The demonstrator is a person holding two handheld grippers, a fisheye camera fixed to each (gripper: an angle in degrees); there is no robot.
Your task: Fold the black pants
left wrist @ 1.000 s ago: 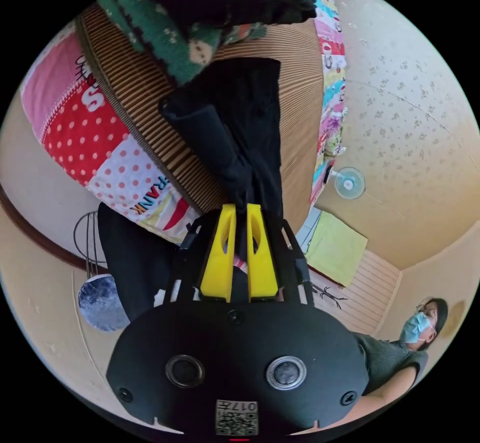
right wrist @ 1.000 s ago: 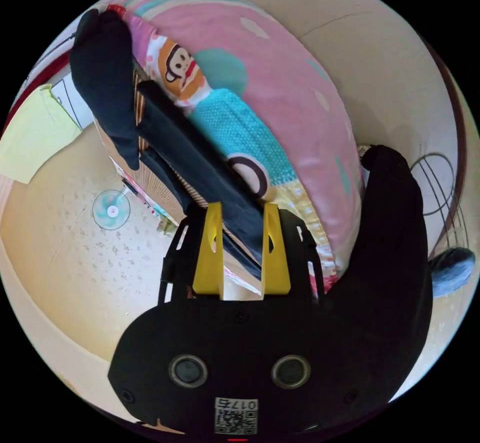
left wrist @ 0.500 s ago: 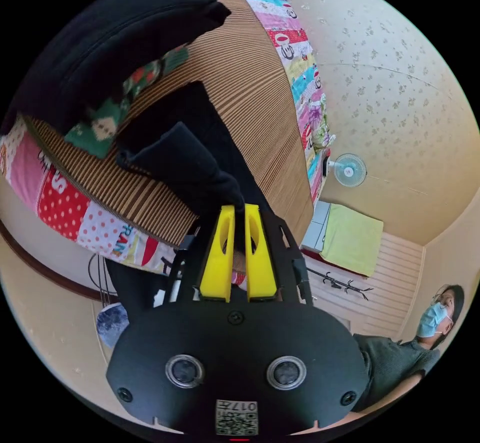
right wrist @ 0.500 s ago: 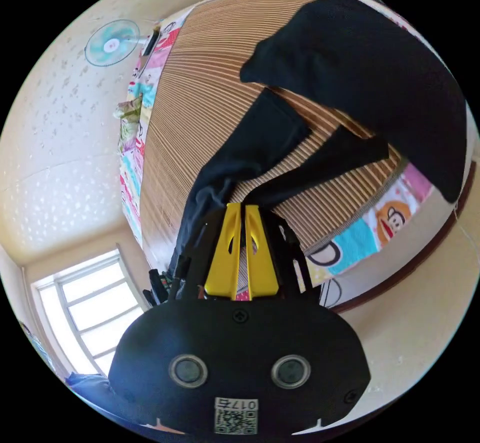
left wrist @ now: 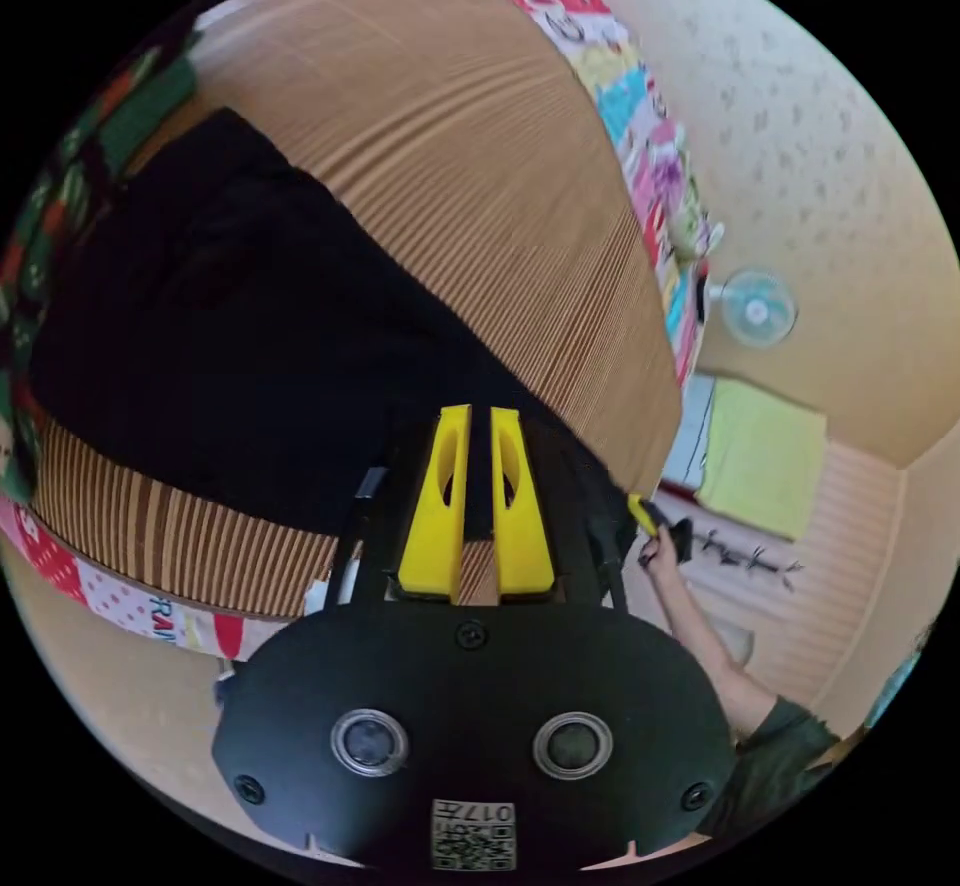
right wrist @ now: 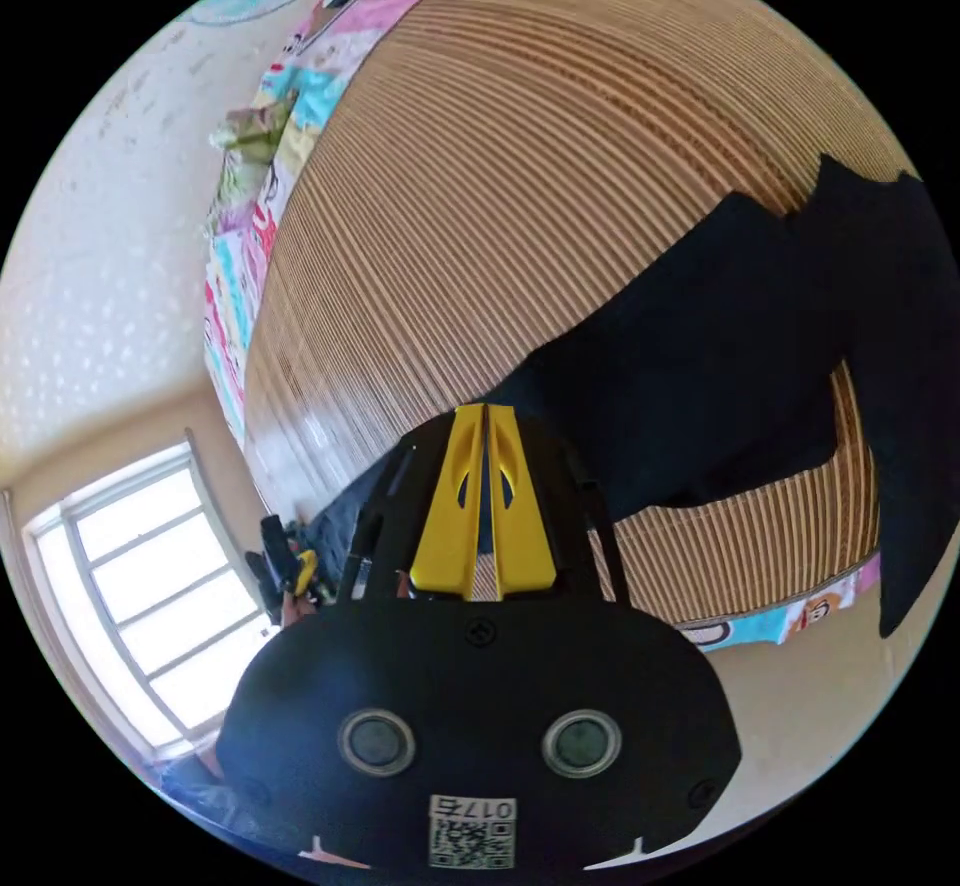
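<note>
on the striped bamboo mat [right wrist: 520, 186] covering the bed, the black pants [left wrist: 230, 346] lay spread out and looked barely folded. the left hand-held gripper [left wrist: 471, 426] and right hand-held gripper [right wrist: 484, 423] each had jaws pressed together, pinching the pants' near edge. judging by this, the folding was just beginning, with most of it left.

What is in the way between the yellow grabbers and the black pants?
Nothing visible. The left gripper and the right gripper each have both jaws closed on the edge of the black pants, which lie on the striped mat.
</note>
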